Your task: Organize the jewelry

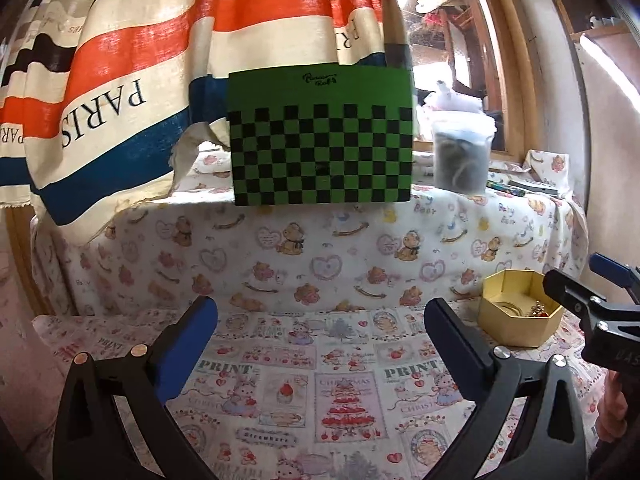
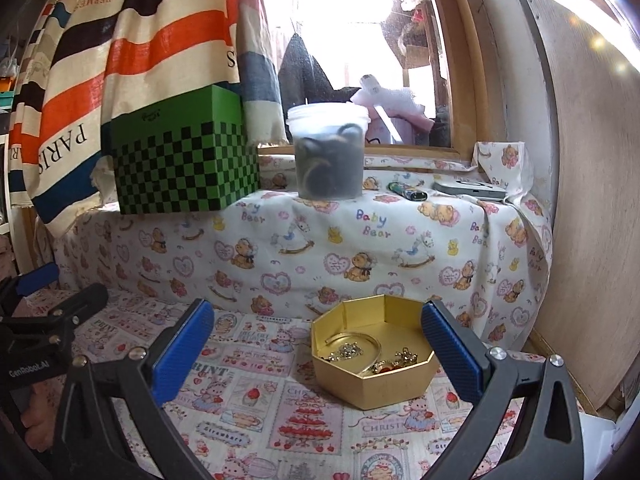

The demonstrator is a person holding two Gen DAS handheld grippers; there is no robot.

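Gold card forms the octagonal jewelry box (image 2: 372, 364), open-topped, with smooth matte walls; inside lie a thin gold bangle (image 2: 362, 340), a tangle of sparkly chain (image 2: 346, 351) and a red-stoned piece (image 2: 386, 368). It rests on the printed cotton cloth (image 2: 248, 412) covering the surface, just ahead of the right gripper (image 2: 318, 350), whose ribbed blue pads (image 2: 452, 354) stand wide apart, holding nothing. The left gripper (image 1: 320, 340) is likewise spread and empty, well to the left of the box. On the raised, bear-patterned ledge (image 2: 360, 248) behind sit a green checkered box (image 2: 184, 160) and a translucent plastic tub (image 2: 327, 152), under a striped curtain (image 2: 120, 48) beside a wood-framed window (image 2: 460, 80).
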